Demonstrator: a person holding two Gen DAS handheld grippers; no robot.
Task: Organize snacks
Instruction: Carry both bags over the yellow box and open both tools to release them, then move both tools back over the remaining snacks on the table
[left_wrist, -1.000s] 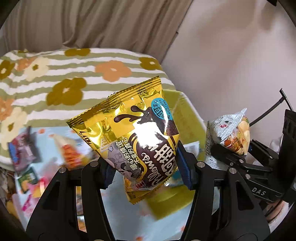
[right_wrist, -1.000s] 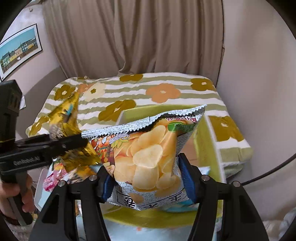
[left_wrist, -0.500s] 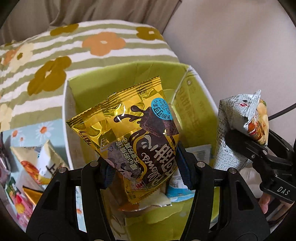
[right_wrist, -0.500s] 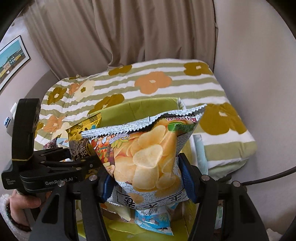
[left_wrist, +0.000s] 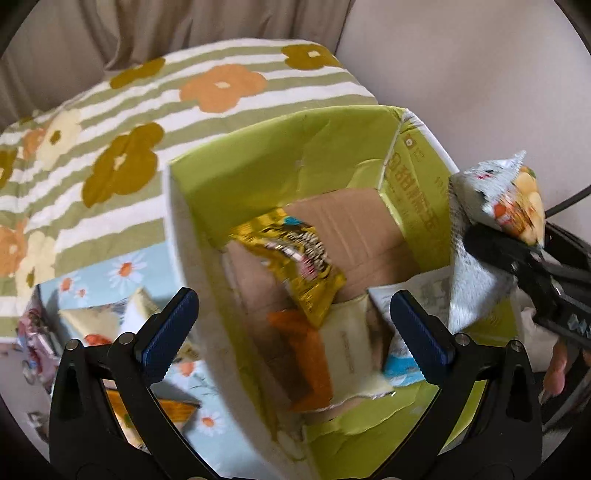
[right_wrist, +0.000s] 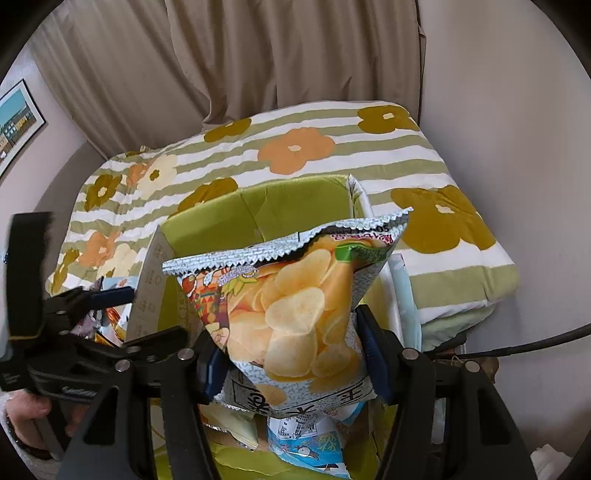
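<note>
My left gripper (left_wrist: 291, 299) hangs over a green-lined cardboard box (left_wrist: 280, 158), its jaws opening wide with nothing pressed between the blue pads. The gold chocolate snack packet (left_wrist: 295, 258) is below them inside the box, blurred, free of the pads. My right gripper (right_wrist: 291, 354) is shut on a silver potato chip bag (right_wrist: 295, 302), held upright above the box (right_wrist: 258, 206). In the left wrist view that chip bag (left_wrist: 480, 229) shows at the box's right rim. The left gripper (right_wrist: 140, 314) appears at the left of the right wrist view, a hand beneath it.
Orange (left_wrist: 306, 354), white (left_wrist: 351, 343) and blue-white (left_wrist: 402, 365) packets lie in the box. Several loose snacks (left_wrist: 99, 321) rest on a light-blue daisy cloth left of it. A striped flower quilt (left_wrist: 147, 129) lies behind, a wall at the right, curtains beyond.
Both grippers came down over the box. The left jaws spread apart and the gold packet dropped out of them into the box. The chip bag stays gripped.
</note>
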